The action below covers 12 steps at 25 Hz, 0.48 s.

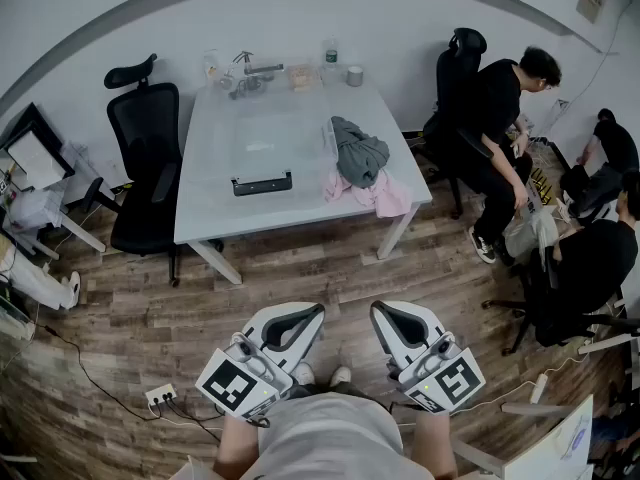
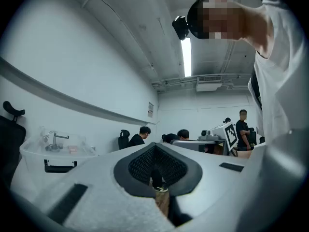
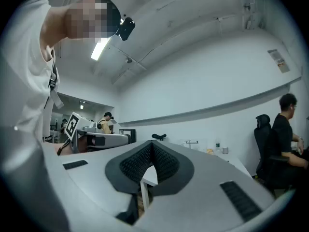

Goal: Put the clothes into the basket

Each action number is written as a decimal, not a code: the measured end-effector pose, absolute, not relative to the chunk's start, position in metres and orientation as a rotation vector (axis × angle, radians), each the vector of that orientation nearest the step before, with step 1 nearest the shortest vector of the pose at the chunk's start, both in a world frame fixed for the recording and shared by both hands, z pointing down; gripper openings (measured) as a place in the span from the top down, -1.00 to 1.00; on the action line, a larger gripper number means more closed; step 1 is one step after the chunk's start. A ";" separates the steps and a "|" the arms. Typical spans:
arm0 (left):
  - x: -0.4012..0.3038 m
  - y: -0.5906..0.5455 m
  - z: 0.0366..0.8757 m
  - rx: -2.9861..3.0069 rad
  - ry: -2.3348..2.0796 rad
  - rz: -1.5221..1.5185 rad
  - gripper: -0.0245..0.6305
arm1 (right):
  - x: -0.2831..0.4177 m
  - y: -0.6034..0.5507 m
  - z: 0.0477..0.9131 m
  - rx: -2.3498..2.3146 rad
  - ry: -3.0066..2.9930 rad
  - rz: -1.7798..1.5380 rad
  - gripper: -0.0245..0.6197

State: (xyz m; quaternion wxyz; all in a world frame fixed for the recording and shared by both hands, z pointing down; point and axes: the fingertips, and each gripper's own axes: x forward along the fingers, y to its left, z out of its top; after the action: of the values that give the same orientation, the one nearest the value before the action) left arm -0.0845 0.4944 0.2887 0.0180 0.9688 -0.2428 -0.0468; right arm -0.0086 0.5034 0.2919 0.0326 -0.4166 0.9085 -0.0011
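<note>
At 6 o'clock you hold the left gripper (image 1: 296,320) and right gripper (image 1: 392,318), each with its jaws closed on nothing. At 12 o'clock, on the table (image 1: 205,218), stands the basket (image 1: 262,183). The clothes (image 1: 362,166) lie at its 3 o'clock side. Approach, open wide, and grasp the heap's middle. The basket's walls, probably clear, barely show.
</note>
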 end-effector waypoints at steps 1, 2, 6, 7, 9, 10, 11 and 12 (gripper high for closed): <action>-0.083 0.493 0.289 3.010 -0.756 -0.143 0.91 | -0.009 0.502 0.292 -1.282 2.801 0.001 0.91; -0.082 0.492 0.289 3.011 -0.758 -0.141 0.91 | -0.008 0.501 0.293 -1.282 2.805 0.004 0.91; -0.075 0.489 0.291 3.012 -0.764 -0.132 0.91 | -0.004 0.497 0.294 -1.285 2.803 -0.008 0.91; -0.074 0.488 0.291 3.011 -0.769 -0.130 0.91 | -0.001 0.496 0.294 -1.290 2.798 -0.018 0.91; -0.071 0.487 0.289 3.009 -0.782 -0.130 0.91 | 0.004 0.494 0.293 -1.291 2.782 -0.036 0.91; -0.070 0.486 0.289 3.008 -0.791 -0.130 0.91 | 0.007 0.493 0.292 -1.281 2.775 -0.041 0.91; -0.069 0.486 0.288 3.008 -0.799 -0.130 0.91 | 0.008 0.494 0.291 -1.262 2.770 -0.041 0.91; -0.068 0.485 0.288 3.008 -0.808 -0.128 0.91 | 0.010 0.495 0.290 -1.236 2.768 -0.040 0.91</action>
State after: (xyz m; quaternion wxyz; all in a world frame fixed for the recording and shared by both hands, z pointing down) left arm -0.0676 0.4854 0.2876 0.0123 0.9649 -0.2592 -0.0411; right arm 0.0096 0.4947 0.2895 0.0551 -0.4070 0.9117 -0.0131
